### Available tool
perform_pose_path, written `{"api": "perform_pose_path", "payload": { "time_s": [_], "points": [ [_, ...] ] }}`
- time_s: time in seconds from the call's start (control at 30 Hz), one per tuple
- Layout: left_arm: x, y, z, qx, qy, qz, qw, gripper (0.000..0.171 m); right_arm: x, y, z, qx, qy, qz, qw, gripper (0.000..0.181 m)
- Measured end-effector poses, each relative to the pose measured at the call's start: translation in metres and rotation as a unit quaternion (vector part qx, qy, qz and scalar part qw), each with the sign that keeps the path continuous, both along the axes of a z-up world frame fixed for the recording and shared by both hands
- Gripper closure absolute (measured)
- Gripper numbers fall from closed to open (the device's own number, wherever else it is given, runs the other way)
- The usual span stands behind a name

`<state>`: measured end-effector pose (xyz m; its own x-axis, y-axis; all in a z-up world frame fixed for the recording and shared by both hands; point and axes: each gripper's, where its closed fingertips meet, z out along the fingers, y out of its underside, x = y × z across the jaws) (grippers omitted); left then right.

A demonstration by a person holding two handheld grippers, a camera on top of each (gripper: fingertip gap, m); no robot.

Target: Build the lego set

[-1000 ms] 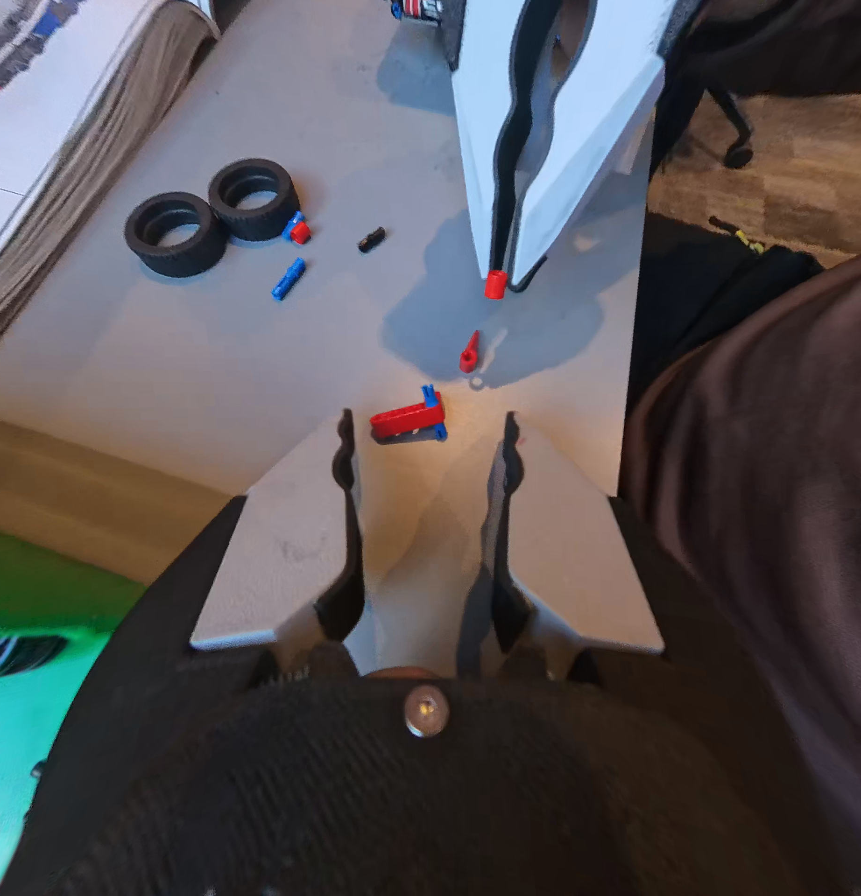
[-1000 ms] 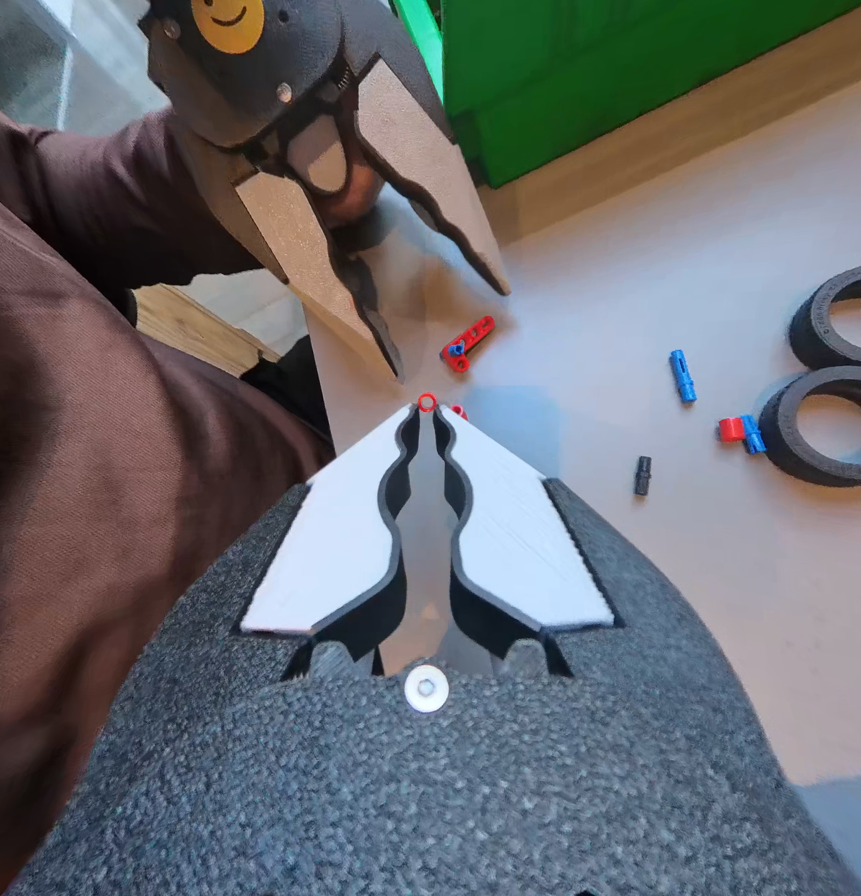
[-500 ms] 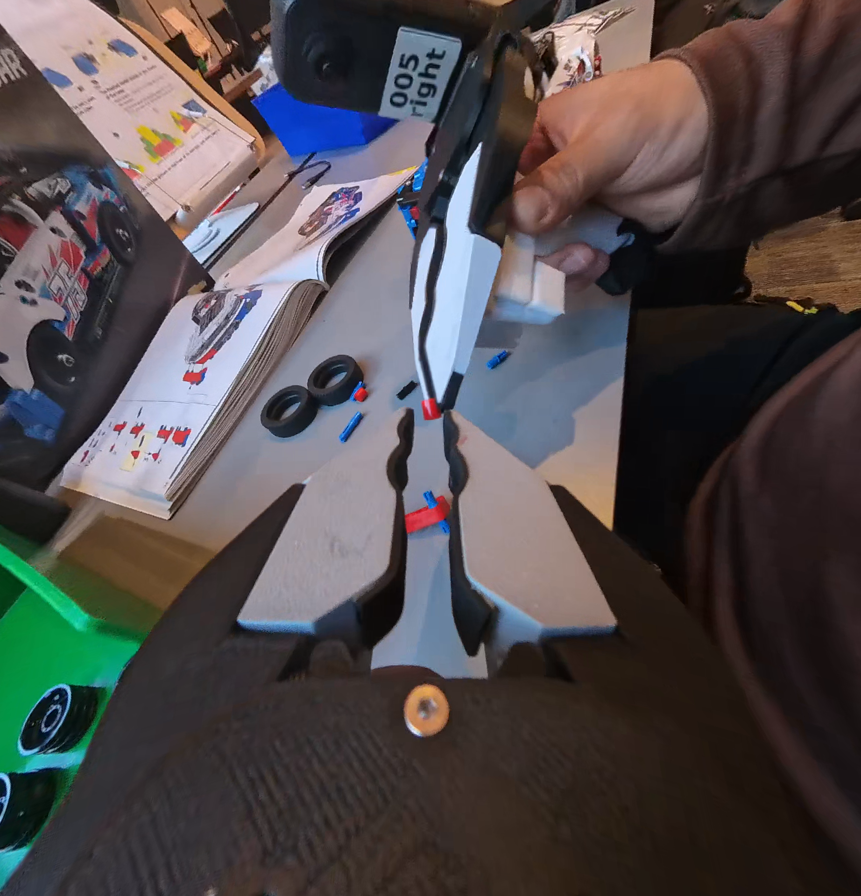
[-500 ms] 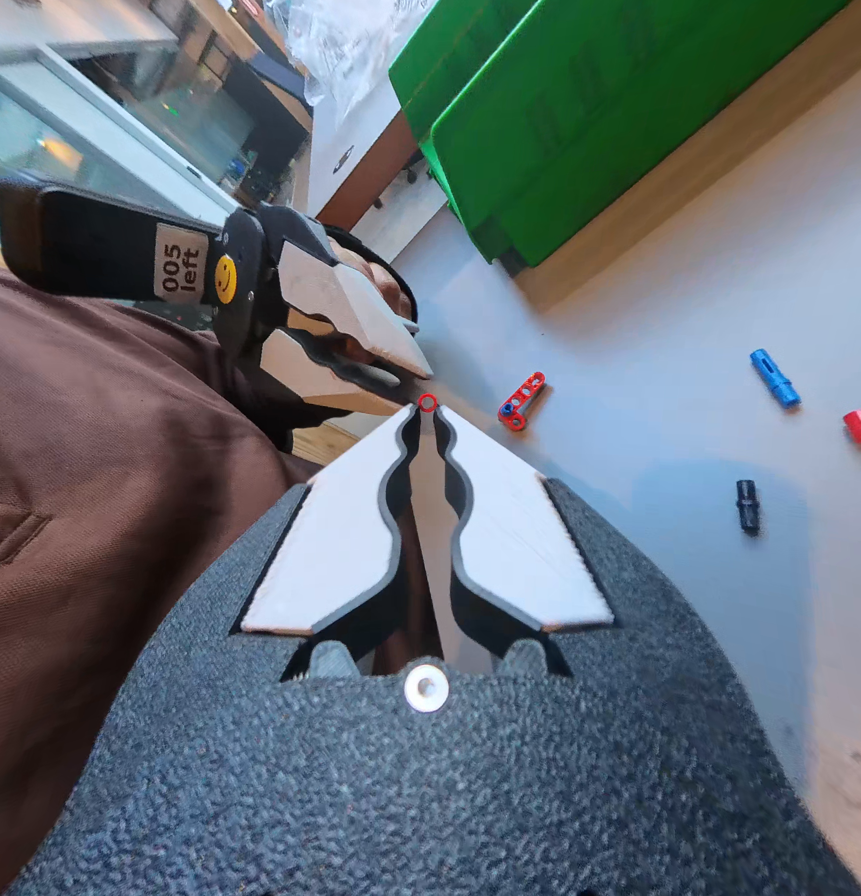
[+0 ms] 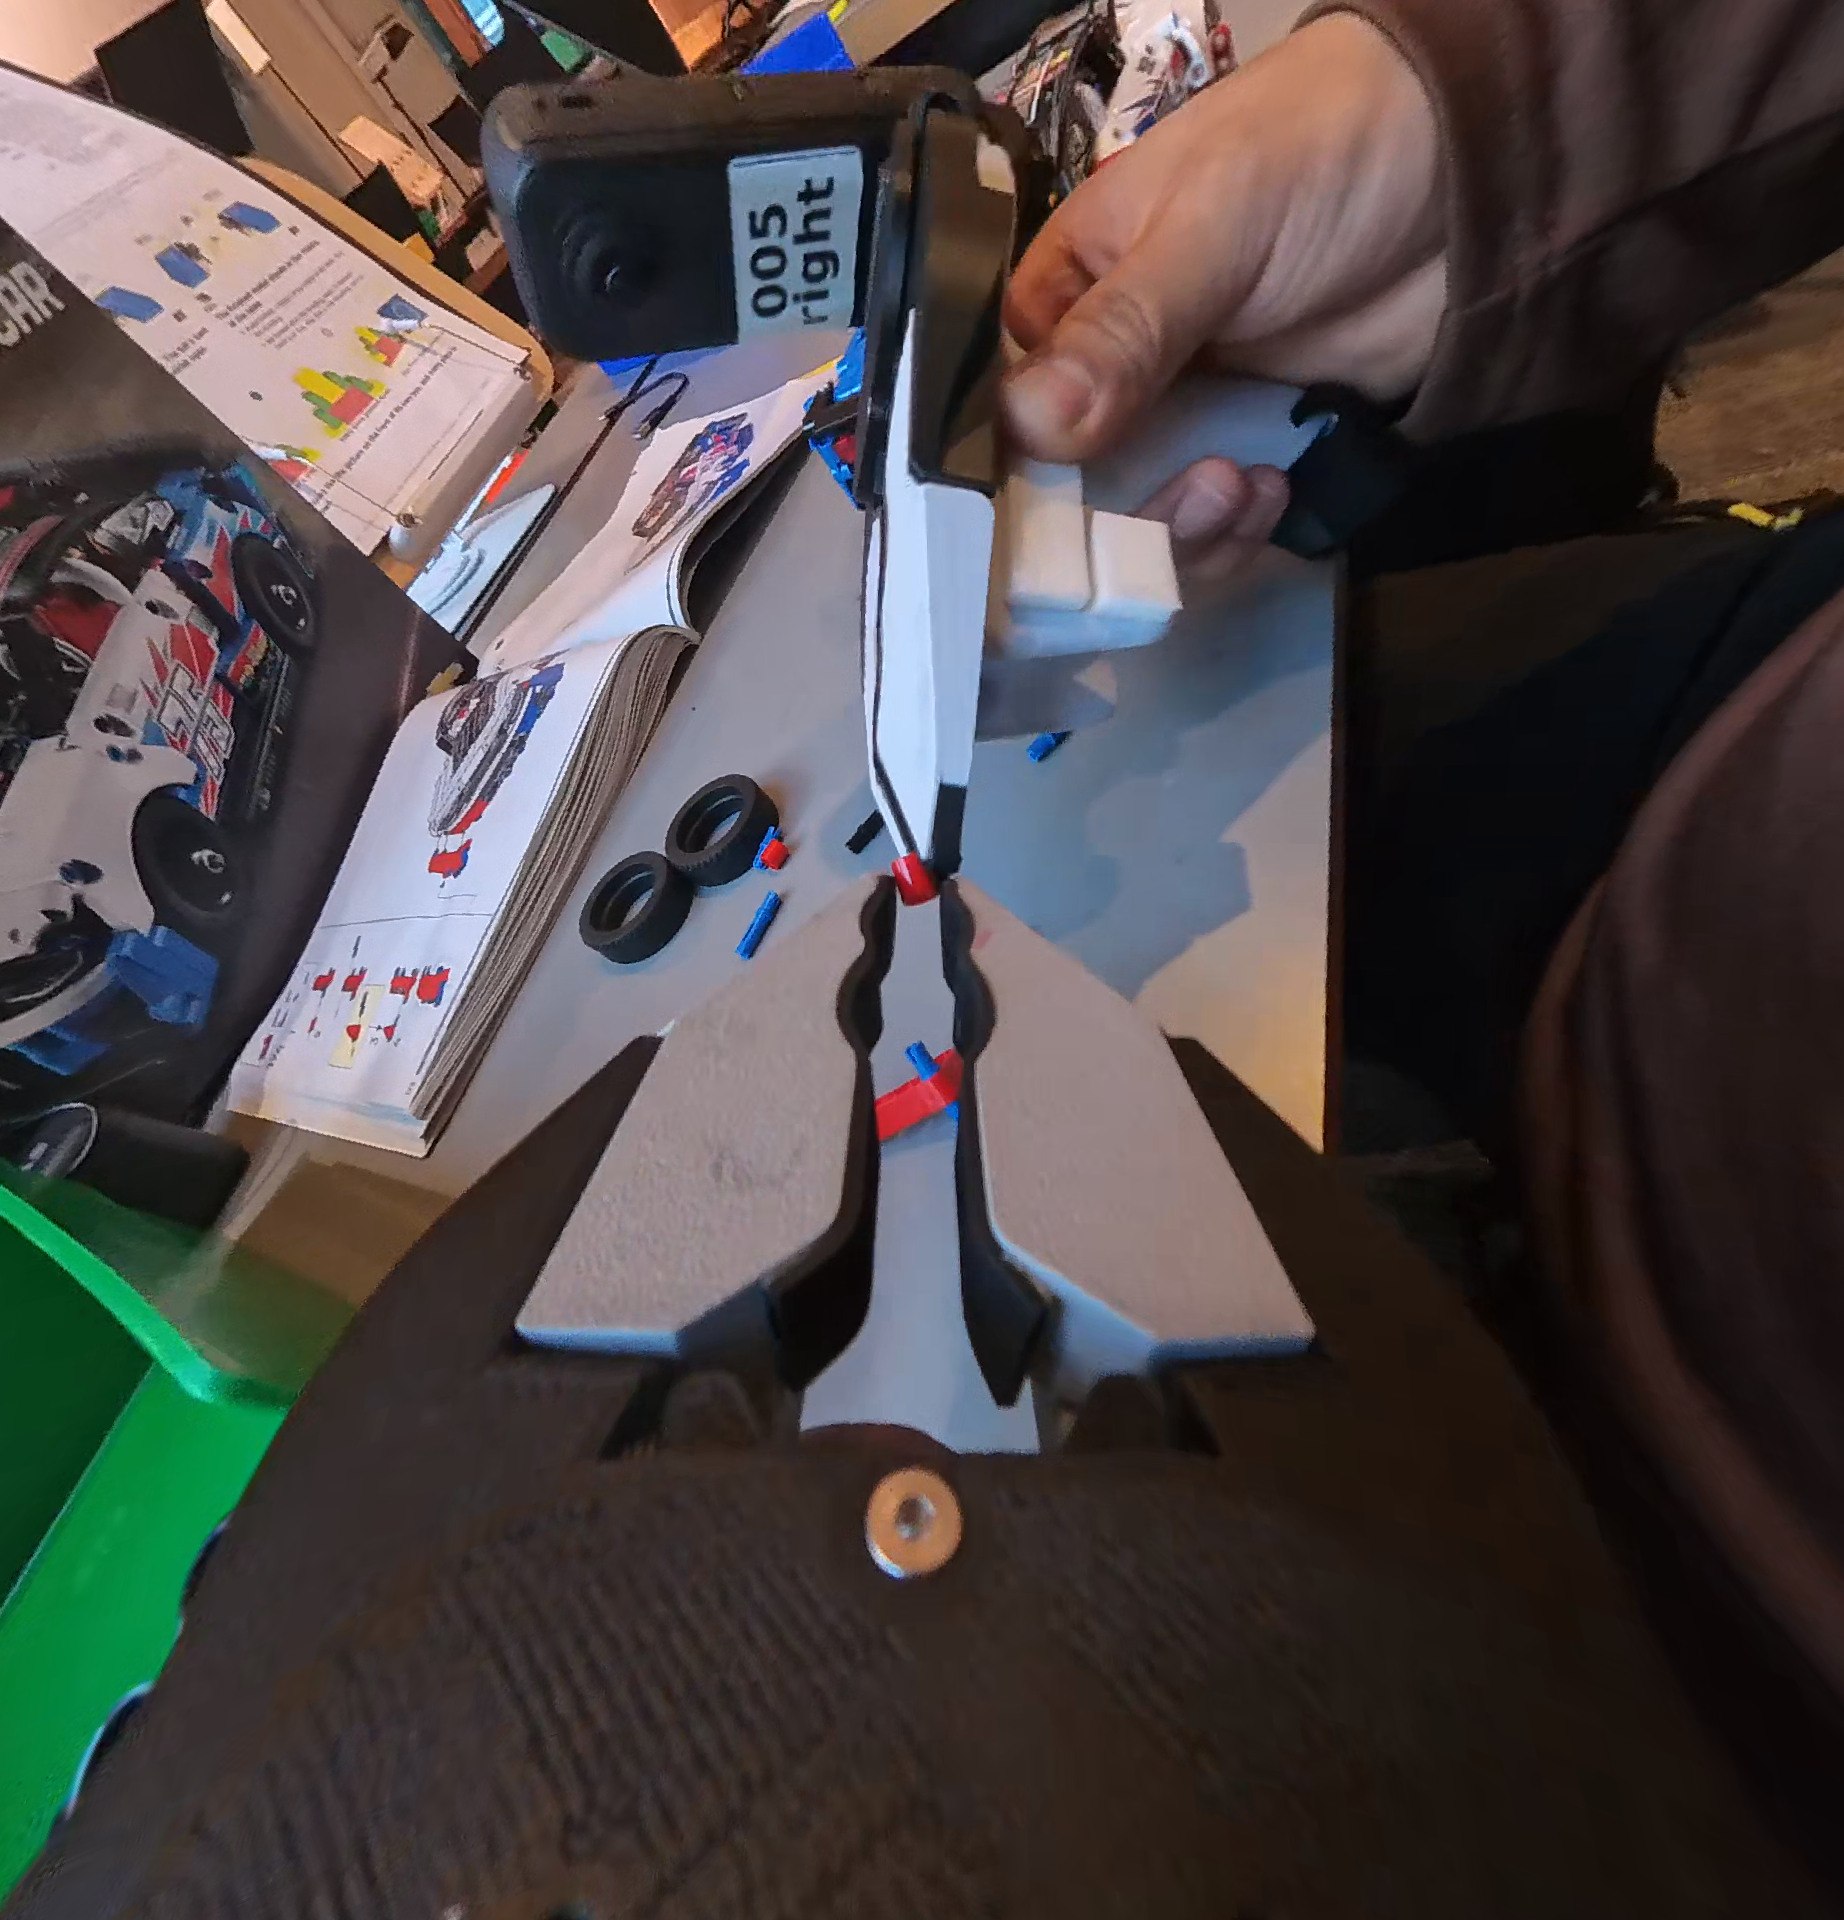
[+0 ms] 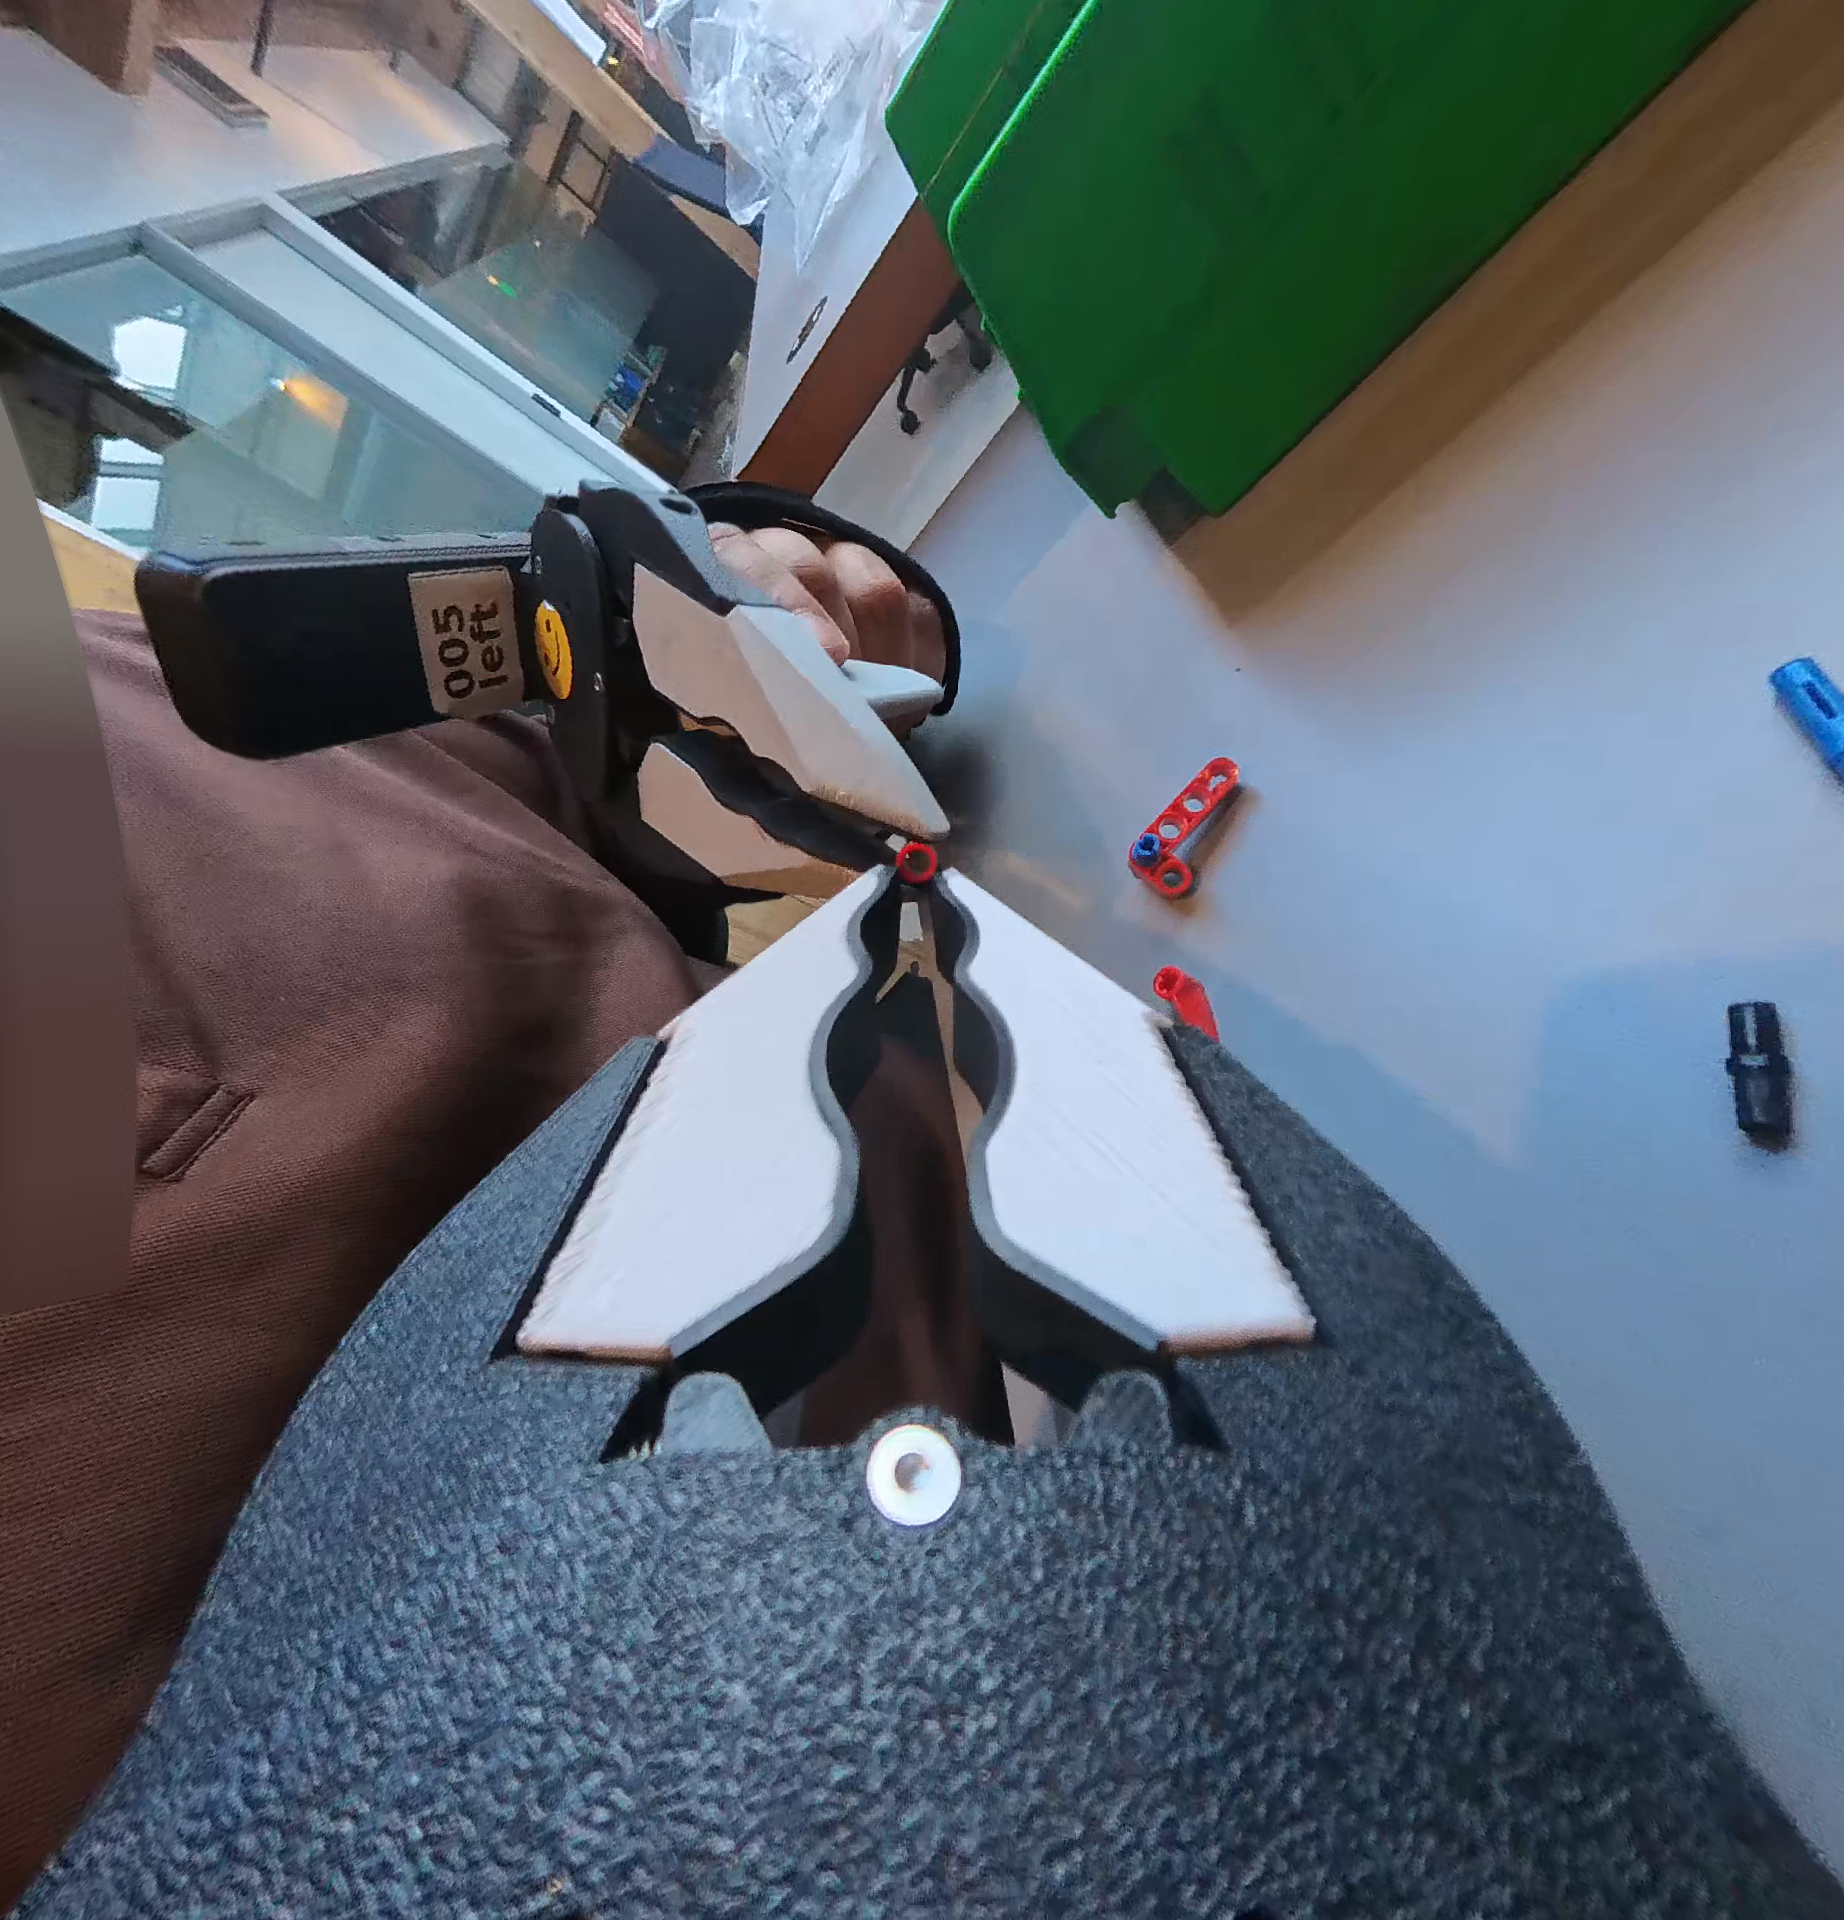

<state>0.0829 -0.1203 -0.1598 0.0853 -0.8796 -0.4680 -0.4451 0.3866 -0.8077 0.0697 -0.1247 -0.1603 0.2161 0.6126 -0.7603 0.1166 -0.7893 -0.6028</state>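
Observation:
My right gripper (image 6: 915, 881) is shut on a small red bush (image 6: 916, 860), held in the air above the grey table (image 6: 1520, 520). In the left wrist view the right gripper (image 5: 923, 857) points down with the red bush (image 5: 913, 879) at its tips. My left gripper (image 5: 915, 894) has its tips closed in on the same bush from both sides. The left gripper (image 6: 913, 844) also shows in the right wrist view, tip to tip with the right one. A red beam with a blue pin (image 6: 1188, 826) lies on the table below.
Two black tyres (image 5: 720, 844) (image 5: 635, 920), a blue pin (image 5: 758, 923), a black pin (image 6: 1756, 1075) and a small red piece (image 6: 1186, 1000) lie on the table. An open instruction book (image 5: 461, 883) and the set's box (image 5: 118, 623) are at the left. A green bin (image 6: 1261, 260) stands beyond. The table's edge (image 5: 1328, 935) is near. Less than 4 cm separates the two grippers' tips. From either gripper's tips it is about 6 cm to the small red piece (image 6: 1186, 1000).
Both grippers rose from the table and tilted toward each other. My left gripper went from wide open to closed in around the red bush that the right one holds.

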Motion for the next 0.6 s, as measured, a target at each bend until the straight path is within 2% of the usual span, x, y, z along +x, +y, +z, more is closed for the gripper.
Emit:
{"api": "perform_pose_path", "payload": {
  "time_s": [0.23, 0.6],
  "points": [
    [-0.0008, -0.0019, -0.0048, 0.019, 0.01, -0.016, 1.0, 0.167, 0.0003, -0.0013, -0.0046, -0.015, -0.012, 0.007, 1.0, 0.177],
    [-0.0009, 0.0031, -0.0038, 0.001, -0.004, -0.005, 1.0, 0.167, -0.0012, 0.006, -0.0026, -0.009, -0.014, -0.009, 1.0, 0.176]
  ]
}}
